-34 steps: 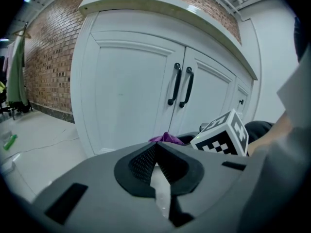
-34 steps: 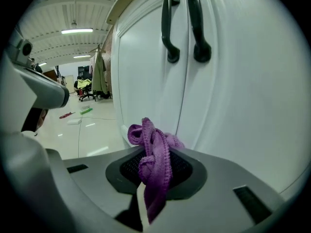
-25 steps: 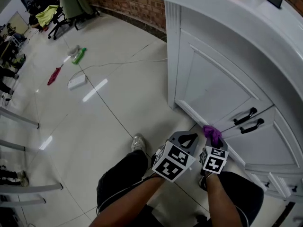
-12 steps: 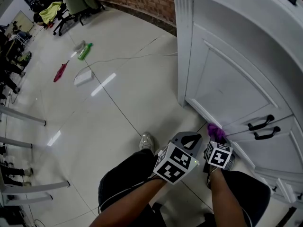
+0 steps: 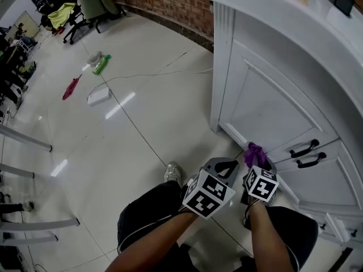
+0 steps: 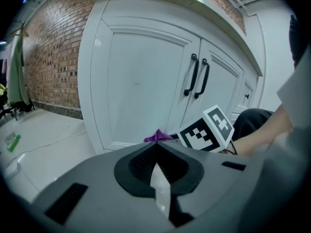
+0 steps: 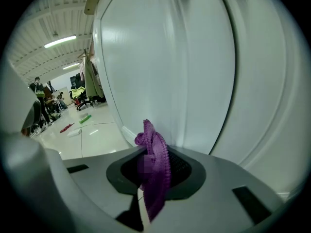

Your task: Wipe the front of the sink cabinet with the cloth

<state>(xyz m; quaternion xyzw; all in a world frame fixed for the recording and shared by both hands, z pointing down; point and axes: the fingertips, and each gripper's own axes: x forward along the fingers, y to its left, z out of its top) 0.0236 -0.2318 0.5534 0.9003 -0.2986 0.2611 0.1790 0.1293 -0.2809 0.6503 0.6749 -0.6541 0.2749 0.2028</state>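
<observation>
The white sink cabinet (image 5: 272, 103) fills the head view's right, its paneled doors carrying two black handles (image 5: 303, 154). My right gripper (image 5: 256, 164) is shut on a bunched purple cloth (image 5: 254, 153), held against the lower edge of the left door. In the right gripper view the cloth (image 7: 154, 166) stands up between the jaws, right at the door panel (image 7: 160, 67). My left gripper (image 5: 226, 168) hangs beside the right one, shut with nothing in it. In the left gripper view it (image 6: 158, 181) faces the cabinet doors (image 6: 141, 86); the cloth (image 6: 158, 136) peeks over it.
A white power strip (image 5: 98, 96) with its cable, a green bottle (image 5: 101, 64) and a red object (image 5: 70, 88) lie on the glossy tiled floor at the left. Chairs stand at the far back left. A brick wall (image 5: 164, 1) runs behind. The person's legs and shoe (image 5: 172, 173) are below.
The head view has shifted slightly. The right gripper with the cloth has moved a little up along the door's lower edge. The left gripper keeps its place.
</observation>
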